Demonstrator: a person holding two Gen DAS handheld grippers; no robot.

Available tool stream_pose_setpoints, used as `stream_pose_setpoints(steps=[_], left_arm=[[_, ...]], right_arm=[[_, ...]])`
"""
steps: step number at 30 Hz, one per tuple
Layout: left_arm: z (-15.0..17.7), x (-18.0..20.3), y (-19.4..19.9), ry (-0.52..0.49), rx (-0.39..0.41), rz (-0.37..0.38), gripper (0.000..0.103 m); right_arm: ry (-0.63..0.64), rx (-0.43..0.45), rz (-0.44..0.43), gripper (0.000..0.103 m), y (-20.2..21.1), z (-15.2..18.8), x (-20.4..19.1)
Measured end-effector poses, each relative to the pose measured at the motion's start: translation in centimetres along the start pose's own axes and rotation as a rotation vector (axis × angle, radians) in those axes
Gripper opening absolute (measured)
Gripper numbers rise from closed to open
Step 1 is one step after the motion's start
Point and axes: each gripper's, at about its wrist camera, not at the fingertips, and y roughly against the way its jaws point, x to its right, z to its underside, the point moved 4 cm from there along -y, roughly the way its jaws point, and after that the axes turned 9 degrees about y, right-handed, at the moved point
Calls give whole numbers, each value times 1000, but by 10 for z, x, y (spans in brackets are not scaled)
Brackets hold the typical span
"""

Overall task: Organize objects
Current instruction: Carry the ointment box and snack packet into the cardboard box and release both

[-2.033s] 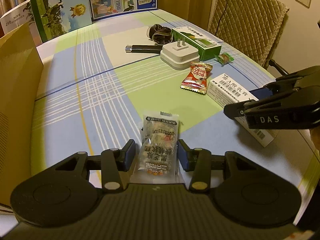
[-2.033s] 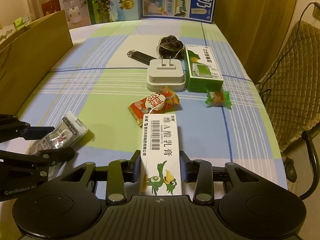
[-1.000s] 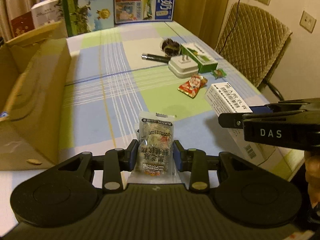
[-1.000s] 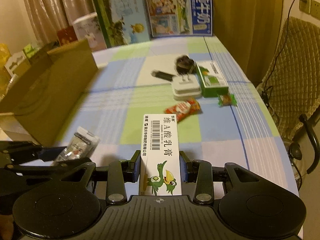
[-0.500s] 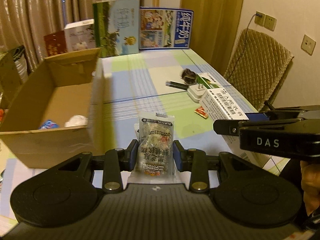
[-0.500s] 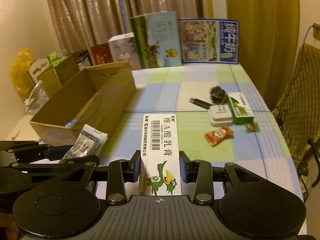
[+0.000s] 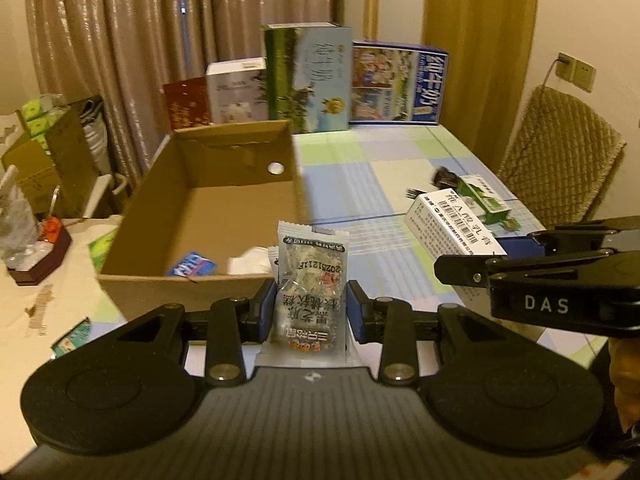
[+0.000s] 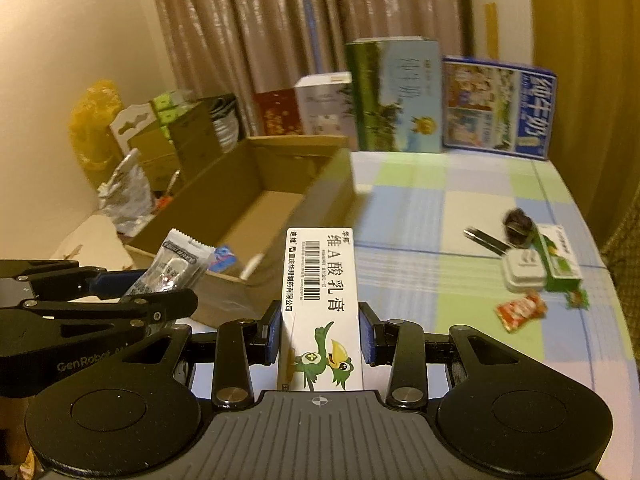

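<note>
My left gripper (image 7: 311,312) is shut on a clear snack packet (image 7: 311,280) with dark print, held upright above the near wall of an open cardboard box (image 7: 224,184). My right gripper (image 8: 320,336) is shut on a long white ointment carton (image 8: 322,280) with a green bird on it, held just right of the box (image 8: 280,208). In the left wrist view the right gripper (image 7: 472,256) and its carton (image 7: 452,228) show at the right. In the right wrist view the left gripper (image 8: 148,292) and packet (image 8: 176,264) show at the left. A blue packet (image 7: 192,266) and a white item (image 7: 250,262) lie inside the box.
On the checked tablecloth (image 8: 440,216) lie a white plug adapter (image 8: 524,276), a green box (image 8: 558,258), a red snack (image 8: 520,310), a green candy (image 8: 576,298), a black pen (image 8: 486,240) and a dark bundle (image 8: 518,220). Milk cartons (image 7: 396,84) stand at the back. Left of the box lies clutter (image 7: 36,236).
Both grippers have lifted and swung left with their loads. The cardboard box now lies straight ahead of the left gripper, with its inside in view. The table items have dropped back to the right.
</note>
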Motion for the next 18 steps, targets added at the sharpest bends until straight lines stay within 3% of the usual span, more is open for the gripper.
stream_pose_setpoints(steps=[18], left_arm=[[-22,-51,1,15,17,-45,31]], right_arm=[[19,-12,-86,35,-36,-33,-38]])
